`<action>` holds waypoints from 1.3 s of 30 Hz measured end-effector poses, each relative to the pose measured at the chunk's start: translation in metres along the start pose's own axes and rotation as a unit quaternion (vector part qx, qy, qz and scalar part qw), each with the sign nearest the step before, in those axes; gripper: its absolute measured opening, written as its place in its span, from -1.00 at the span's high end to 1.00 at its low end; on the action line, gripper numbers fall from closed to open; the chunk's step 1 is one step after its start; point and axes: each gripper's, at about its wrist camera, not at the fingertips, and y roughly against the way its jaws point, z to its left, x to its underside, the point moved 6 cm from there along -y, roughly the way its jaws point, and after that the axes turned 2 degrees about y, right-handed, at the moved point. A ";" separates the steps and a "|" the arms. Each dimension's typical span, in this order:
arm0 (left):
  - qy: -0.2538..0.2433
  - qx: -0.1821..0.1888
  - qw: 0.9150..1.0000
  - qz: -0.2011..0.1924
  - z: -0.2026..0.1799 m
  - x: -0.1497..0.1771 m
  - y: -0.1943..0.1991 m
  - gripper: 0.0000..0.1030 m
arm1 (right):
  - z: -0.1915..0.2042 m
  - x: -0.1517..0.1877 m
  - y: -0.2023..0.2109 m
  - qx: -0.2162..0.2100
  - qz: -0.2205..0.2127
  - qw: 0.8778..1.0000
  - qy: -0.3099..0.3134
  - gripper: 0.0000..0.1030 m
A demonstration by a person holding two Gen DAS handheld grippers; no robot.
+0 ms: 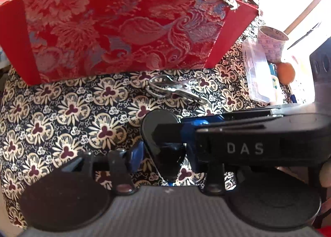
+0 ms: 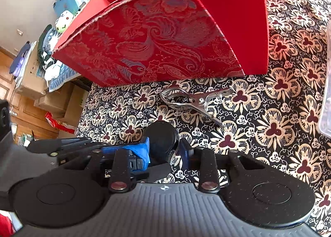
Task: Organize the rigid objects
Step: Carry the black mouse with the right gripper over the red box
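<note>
A glossy black teardrop-shaped piece (image 1: 161, 125) (image 2: 163, 139) sits just above the flowered cloth. My left gripper (image 1: 161, 152) is shut on its two edges, blue pads either side. My right gripper (image 2: 164, 152) comes in from the right in the left wrist view and is shut on the same piece, with one of its fingers (image 1: 169, 130) lying across the piece's top face. A silver metal clip (image 1: 175, 89) (image 2: 194, 98) lies on the cloth just beyond. Behind it stands a red brocade box (image 1: 124, 26) (image 2: 165, 36).
A patterned paper cup (image 1: 272, 42), a clear plastic box (image 1: 258, 71) and an orange ball (image 1: 286, 72) sit at the right. The table's left edge (image 2: 84, 111) drops to cartons and clutter. A clear container (image 2: 326, 92) stands at the far right.
</note>
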 end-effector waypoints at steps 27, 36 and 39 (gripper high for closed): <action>-0.110 -0.002 0.976 -0.188 -0.044 -0.103 0.128 0.48 | 0.047 -0.118 0.101 -0.024 -0.202 0.975 0.091 0.72; -0.102 -0.004 0.978 -0.183 -0.035 -0.173 0.101 0.48 | 0.021 -0.174 0.076 0.008 -0.146 0.986 0.077 0.72; -0.094 0.001 0.983 -0.157 -0.027 -0.192 0.078 0.48 | 0.010 -0.186 0.060 0.019 -0.112 0.991 0.065 0.72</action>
